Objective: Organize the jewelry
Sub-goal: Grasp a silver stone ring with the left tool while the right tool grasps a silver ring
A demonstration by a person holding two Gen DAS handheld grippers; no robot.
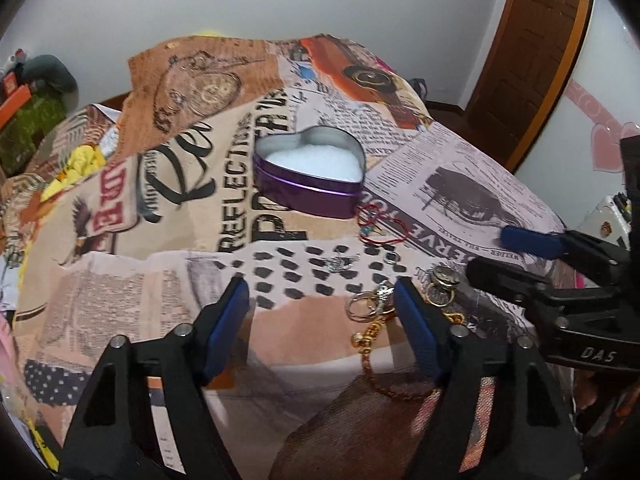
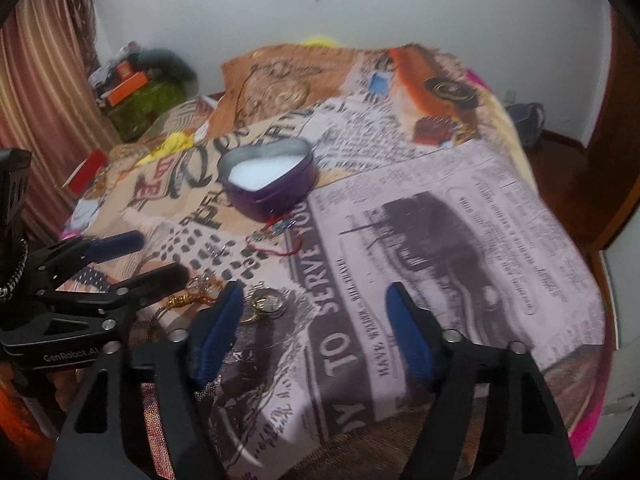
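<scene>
Jewelry (image 1: 374, 312) is lying on the bed (image 1: 480, 168), none being kept in the heart tin (image 1: 310, 172) yet, both hand-held grippers (image 1: 322, 320) (image 2: 312, 320) being held open and empty.

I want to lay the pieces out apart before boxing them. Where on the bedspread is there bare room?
Free: the newspaper-print stretch right of the red cord bracelet, and the tan lettering left of the heart tin. Crowded: the near patch between both open grippers, left gripper and right gripper, where the gold rings, gold chain and watch-face ring cluster.
</scene>
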